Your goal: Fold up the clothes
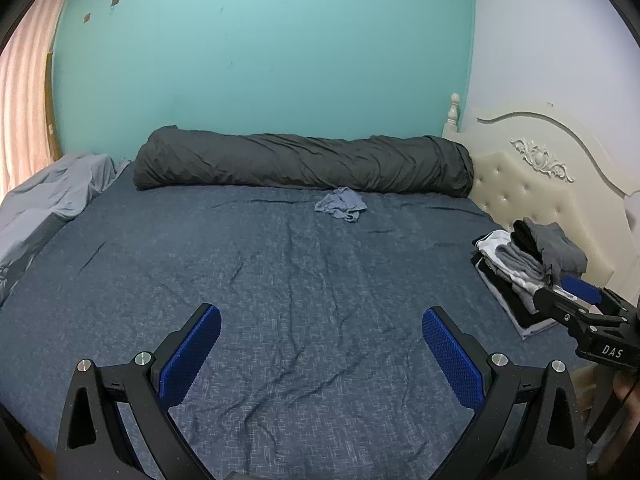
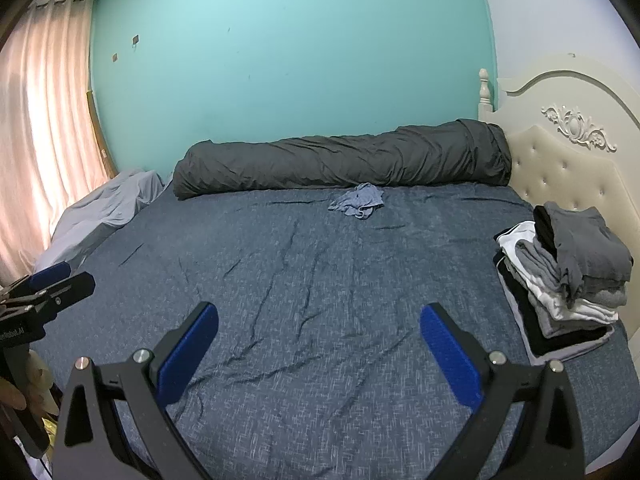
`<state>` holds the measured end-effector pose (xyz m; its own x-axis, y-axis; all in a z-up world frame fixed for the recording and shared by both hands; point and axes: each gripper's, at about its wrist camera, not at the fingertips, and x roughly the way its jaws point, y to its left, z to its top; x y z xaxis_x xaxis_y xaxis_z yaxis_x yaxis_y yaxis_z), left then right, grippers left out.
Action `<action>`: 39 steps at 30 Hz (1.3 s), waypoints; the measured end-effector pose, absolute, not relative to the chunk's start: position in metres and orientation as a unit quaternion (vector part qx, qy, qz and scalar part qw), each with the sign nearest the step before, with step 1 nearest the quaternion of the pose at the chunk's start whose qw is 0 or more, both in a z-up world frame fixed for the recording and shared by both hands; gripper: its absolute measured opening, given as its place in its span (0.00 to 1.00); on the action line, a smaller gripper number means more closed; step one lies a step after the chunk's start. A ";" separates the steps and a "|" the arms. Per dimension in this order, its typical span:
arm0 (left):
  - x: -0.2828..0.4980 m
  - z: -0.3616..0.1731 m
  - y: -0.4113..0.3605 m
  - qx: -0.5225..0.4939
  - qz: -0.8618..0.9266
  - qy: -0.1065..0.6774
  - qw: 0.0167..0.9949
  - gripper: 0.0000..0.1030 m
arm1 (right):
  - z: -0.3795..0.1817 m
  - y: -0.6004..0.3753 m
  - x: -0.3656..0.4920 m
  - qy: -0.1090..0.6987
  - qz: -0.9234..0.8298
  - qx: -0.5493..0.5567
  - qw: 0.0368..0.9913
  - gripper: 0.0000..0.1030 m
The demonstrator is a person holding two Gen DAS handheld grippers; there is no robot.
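Observation:
A small crumpled blue-grey garment [image 1: 341, 204] lies on the dark blue bed sheet [image 1: 280, 280] near the far side, just in front of a rolled dark grey duvet; it also shows in the right wrist view [image 2: 358, 200]. A stack of folded clothes [image 1: 524, 268] in grey, white and black sits at the right edge by the headboard, also in the right wrist view [image 2: 568, 276]. My left gripper [image 1: 320, 354] is open and empty above the near part of the bed. My right gripper [image 2: 318, 354] is open and empty too, to the right of the left one and close to the stack.
The rolled dark grey duvet [image 1: 304, 164] lies along the turquoise wall. A cream tufted headboard [image 1: 540, 184] stands at the right. A light grey sheet [image 1: 52, 200] is bunched at the left, beside pink curtains [image 2: 44, 128].

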<state>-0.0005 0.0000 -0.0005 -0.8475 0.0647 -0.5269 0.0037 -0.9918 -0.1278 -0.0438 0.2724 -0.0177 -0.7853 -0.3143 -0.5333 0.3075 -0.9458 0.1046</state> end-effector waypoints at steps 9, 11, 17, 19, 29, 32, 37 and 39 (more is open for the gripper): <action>0.002 0.002 0.006 -0.272 0.961 -0.052 0.018 1.00 | -0.015 0.279 -0.045 -0.019 -0.945 0.282 0.163 0.99; -0.004 0.001 0.009 -0.276 0.960 -0.050 0.016 1.00 | -0.017 0.279 -0.045 -0.014 -0.946 0.281 0.162 0.99; -0.008 -0.004 0.014 -0.279 0.959 -0.046 0.013 1.00 | -0.017 0.279 -0.045 -0.010 -0.946 0.280 0.162 0.99; -0.008 -0.004 0.014 -0.278 0.959 -0.047 0.014 1.00 | -0.017 0.279 -0.044 -0.010 -0.946 0.279 0.162 0.99; -0.007 -0.001 0.014 -0.275 0.960 -0.049 0.016 1.00 | -0.013 0.276 -0.044 -0.007 -0.947 0.278 0.161 0.99; -0.007 0.000 0.015 -0.274 0.960 -0.049 0.016 1.00 | -0.011 0.276 -0.044 -0.007 -0.947 0.278 0.161 0.99; -0.007 0.000 0.016 -0.272 0.961 -0.048 0.016 1.00 | -0.009 0.275 -0.045 -0.005 -0.947 0.278 0.160 0.99; -0.007 0.001 0.015 -0.272 0.961 -0.048 0.016 1.00 | -0.009 0.275 -0.045 -0.005 -0.947 0.279 0.159 0.99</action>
<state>-0.0069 0.0153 0.0013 -0.8510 0.0575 -0.5220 -0.0051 -0.9949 -0.1012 -0.0450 0.2749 -0.0092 -0.7939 -0.3048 -0.5261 0.2991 -0.9491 0.0986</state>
